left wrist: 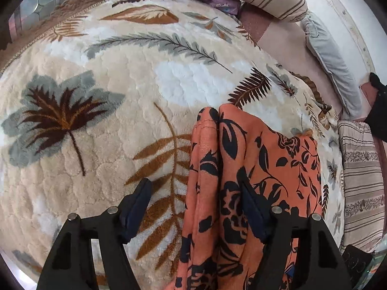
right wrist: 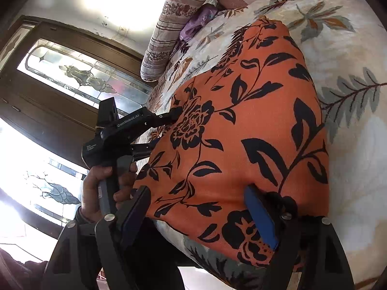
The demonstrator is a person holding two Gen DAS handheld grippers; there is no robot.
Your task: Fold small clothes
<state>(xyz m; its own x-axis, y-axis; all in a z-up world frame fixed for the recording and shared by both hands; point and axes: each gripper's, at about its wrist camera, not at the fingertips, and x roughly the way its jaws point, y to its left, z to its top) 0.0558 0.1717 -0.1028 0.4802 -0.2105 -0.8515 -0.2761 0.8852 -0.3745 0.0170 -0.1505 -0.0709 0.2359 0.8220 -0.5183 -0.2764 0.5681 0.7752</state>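
Both tools spread wide, left (left wrist: 196,207), right (right wrist: 200,207); orange garment (left wrist: 254,159) long axis running away from left tool

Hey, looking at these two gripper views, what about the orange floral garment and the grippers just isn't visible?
- Orange floral garment: left wrist view, its near end runs off the bottom edge; its type is unclear.
- Garment underside: right wrist view, hidden against the leaf-print blanket.
- Left gripper: right wrist view, its fingertips are lost at the cloth edge.
- Right gripper: its right finger covers the print beneath.

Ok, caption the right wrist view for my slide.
Right gripper open over the orange floral garment on a leaf-print blanket, left gripper at its far edge.
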